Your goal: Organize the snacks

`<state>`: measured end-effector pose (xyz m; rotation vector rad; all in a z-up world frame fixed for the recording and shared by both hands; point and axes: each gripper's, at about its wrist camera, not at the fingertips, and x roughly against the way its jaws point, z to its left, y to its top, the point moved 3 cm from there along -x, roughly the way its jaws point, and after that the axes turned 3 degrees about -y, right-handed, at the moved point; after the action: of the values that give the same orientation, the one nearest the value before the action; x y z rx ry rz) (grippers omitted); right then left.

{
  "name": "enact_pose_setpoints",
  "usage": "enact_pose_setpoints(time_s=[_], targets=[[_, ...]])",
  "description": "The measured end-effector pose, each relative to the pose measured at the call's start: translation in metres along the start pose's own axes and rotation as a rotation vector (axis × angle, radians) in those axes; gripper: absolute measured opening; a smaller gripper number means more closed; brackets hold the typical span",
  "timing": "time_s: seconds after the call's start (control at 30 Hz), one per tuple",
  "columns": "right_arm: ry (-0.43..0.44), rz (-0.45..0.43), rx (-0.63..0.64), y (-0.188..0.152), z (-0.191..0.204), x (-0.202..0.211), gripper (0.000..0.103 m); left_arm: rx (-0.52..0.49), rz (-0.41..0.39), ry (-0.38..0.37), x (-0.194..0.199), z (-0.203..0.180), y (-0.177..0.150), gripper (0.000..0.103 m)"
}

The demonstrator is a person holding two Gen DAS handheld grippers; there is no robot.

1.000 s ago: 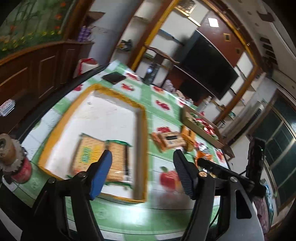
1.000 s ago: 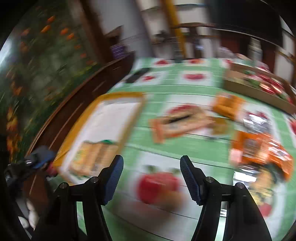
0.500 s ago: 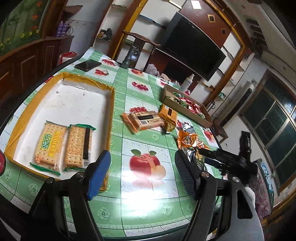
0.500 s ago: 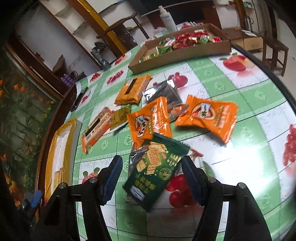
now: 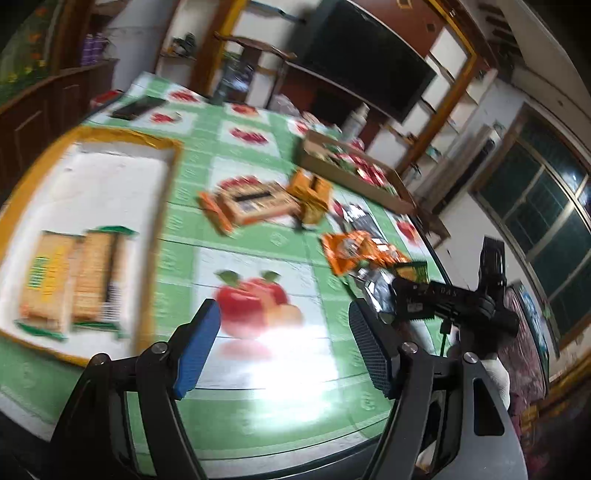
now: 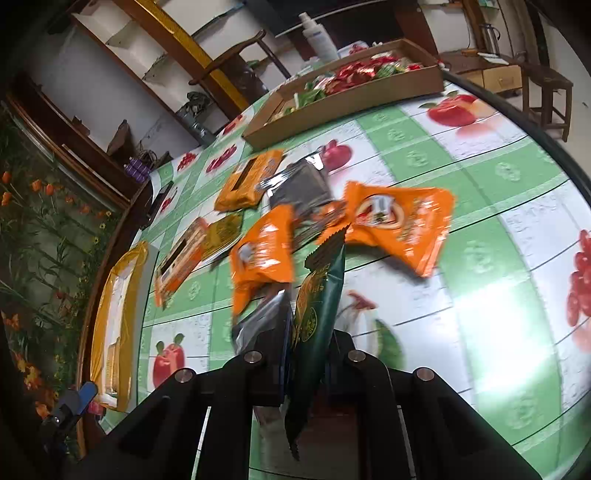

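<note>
My right gripper (image 6: 306, 354) is shut on a dark green cracker packet (image 6: 317, 306), which stands on edge between the jaws, lifted off the table. Beyond it lie two orange snack bags (image 6: 399, 221), a silver packet (image 6: 299, 188) and orange biscuit boxes (image 6: 251, 179). My left gripper (image 5: 284, 343) is open and empty above the apple-print tablecloth (image 5: 258, 299). A yellow-rimmed tray (image 5: 162, 147) at left holds two cracker packets (image 5: 70, 277). The right gripper and green packet show in the left wrist view (image 5: 410, 273).
A cardboard tray (image 6: 351, 99) full of red and green sweets stands at the table's far side. A phone (image 5: 138, 107) lies at the far left corner. A spray bottle (image 6: 317, 33), a chair and shelves stand behind the table.
My right gripper has shut on the green cracker packet and raised it on edge. My left gripper has swung slightly; its view is blurred.
</note>
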<state>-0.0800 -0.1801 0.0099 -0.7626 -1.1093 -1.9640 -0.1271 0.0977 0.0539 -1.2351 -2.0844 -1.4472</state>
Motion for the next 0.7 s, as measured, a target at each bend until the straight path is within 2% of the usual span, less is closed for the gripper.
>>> enact_pose_setpoints(time_s=[0.17, 0.3, 0.33, 0.47, 0.63, 0.7], targets=[[0.024, -0.021, -0.01, 0.004, -0.016, 0.008, 0.013, -0.05, 0.107, -0.055, -0.038, -0.035, -0.008, 0.071], [0.172, 0.002, -0.045, 0.005, -0.03, 0.012, 0.011, -0.096, 0.154, -0.078, -0.061, -0.059, -0.008, 0.071], [0.201, 0.008, -0.045, 0.004, -0.032, 0.013, 0.011, -0.096, 0.158, -0.081, -0.066, -0.062, -0.006, 0.071], [0.181, -0.006, -0.011, 0.001, -0.035, 0.015, 0.011, -0.078, 0.149, -0.075, -0.088, -0.067, 0.014, 0.071], [0.219, 0.009, -0.031, 0.0, -0.04, 0.012, 0.011, -0.059, 0.14, -0.102, -0.114, -0.069, 0.039, 0.071], [0.225, 0.021, -0.03, -0.002, -0.04, 0.011, 0.013, -0.085, 0.145, -0.07, -0.126, -0.073, 0.05, 0.071]])
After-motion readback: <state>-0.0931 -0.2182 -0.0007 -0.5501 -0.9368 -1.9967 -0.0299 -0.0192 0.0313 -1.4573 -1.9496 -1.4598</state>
